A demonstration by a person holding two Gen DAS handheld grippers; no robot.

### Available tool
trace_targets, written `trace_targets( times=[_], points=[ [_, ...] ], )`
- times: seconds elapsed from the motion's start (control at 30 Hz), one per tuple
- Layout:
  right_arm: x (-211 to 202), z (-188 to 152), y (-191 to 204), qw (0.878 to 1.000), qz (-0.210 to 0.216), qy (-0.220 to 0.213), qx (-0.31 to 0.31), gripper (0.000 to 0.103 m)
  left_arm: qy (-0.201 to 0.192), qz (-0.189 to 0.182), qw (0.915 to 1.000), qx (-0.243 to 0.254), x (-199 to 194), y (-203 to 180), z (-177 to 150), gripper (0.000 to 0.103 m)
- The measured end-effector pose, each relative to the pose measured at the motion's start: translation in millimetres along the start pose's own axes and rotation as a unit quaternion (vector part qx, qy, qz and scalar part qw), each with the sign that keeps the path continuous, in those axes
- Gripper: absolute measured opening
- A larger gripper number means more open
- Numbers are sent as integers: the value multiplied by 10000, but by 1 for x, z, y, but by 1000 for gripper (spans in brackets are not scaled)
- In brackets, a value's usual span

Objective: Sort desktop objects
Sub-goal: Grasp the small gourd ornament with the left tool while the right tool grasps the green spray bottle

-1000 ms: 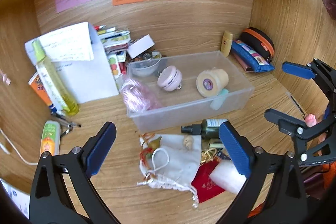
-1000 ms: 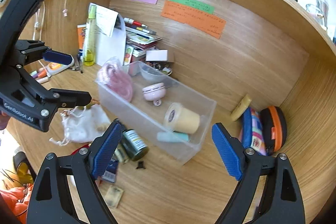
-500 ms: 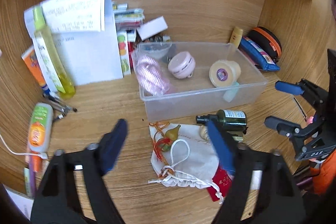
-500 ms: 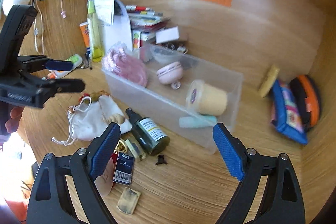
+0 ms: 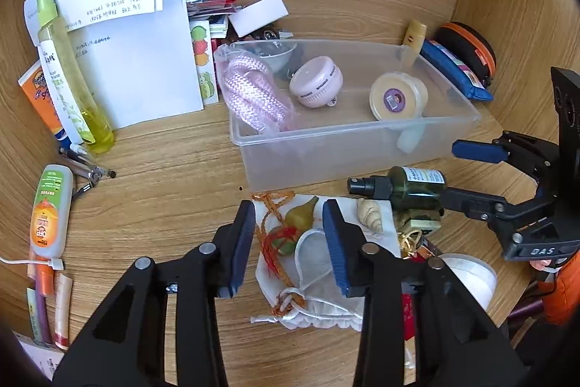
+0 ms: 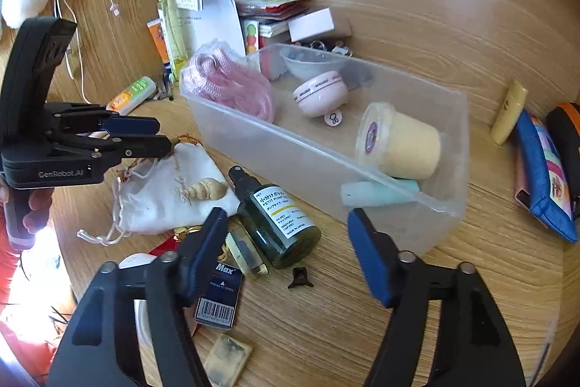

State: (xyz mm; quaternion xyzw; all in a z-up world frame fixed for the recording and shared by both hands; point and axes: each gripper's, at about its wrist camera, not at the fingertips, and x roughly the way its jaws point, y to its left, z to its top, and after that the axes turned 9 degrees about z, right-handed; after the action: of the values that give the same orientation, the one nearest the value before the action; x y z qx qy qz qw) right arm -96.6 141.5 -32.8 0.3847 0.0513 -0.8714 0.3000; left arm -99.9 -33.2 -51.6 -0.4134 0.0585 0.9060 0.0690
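A clear plastic bin (image 5: pixel 362 147) (image 6: pixel 446 205) holds a pink rope bundle (image 5: pixel 250 93), a pink round case (image 5: pixel 316 86) and a cream tub (image 5: pixel 397 97). In front of it lies a white drawstring pouch (image 5: pixel 322 285) (image 6: pixel 170 194) with a small gourd charm on orange cord (image 5: pixel 299 214) and a seashell (image 5: pixel 369 214). A dark green spray bottle (image 6: pixel 279 216) (image 5: pixel 406 187) lies beside it. My left gripper (image 5: pixel 288 242) is partly closed, its pads either side of the gourd charm, gripping nothing. My right gripper (image 6: pixel 286 252) is open just above the spray bottle.
Papers (image 5: pixel 137 60), a yellow bottle (image 5: pixel 72 82) and tubes (image 5: pixel 49 209) stand at left. A blue pouch (image 6: pixel 543 176) and an orange-rimmed case (image 5: pixel 467 49) lie at right. A staple box (image 6: pixel 217 296), a black clip (image 6: pixel 300 278) and an eraser (image 6: pixel 226 359) lie near the front edge.
Both grippers dropped toward the desk. My left gripper narrowed its jaws around the gourd charm. My right gripper closed in over the spray bottle.
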Motion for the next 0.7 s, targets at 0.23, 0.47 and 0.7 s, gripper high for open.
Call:
trace_targets(
  times=[0.23,0.47,0.7],
  points=[
    [14,2,2,9998,-64,141,-124,53,135,-136,9998,-53,15,6,-3,38],
    [30,2,-2,9994,83,330,18,53,11,-240,9997,8,12,10,-10,38],
    [30,-1,-1,9996,144,242,-3,49,-203,-278,9994,57,5,5,-25,24]
  ],
)
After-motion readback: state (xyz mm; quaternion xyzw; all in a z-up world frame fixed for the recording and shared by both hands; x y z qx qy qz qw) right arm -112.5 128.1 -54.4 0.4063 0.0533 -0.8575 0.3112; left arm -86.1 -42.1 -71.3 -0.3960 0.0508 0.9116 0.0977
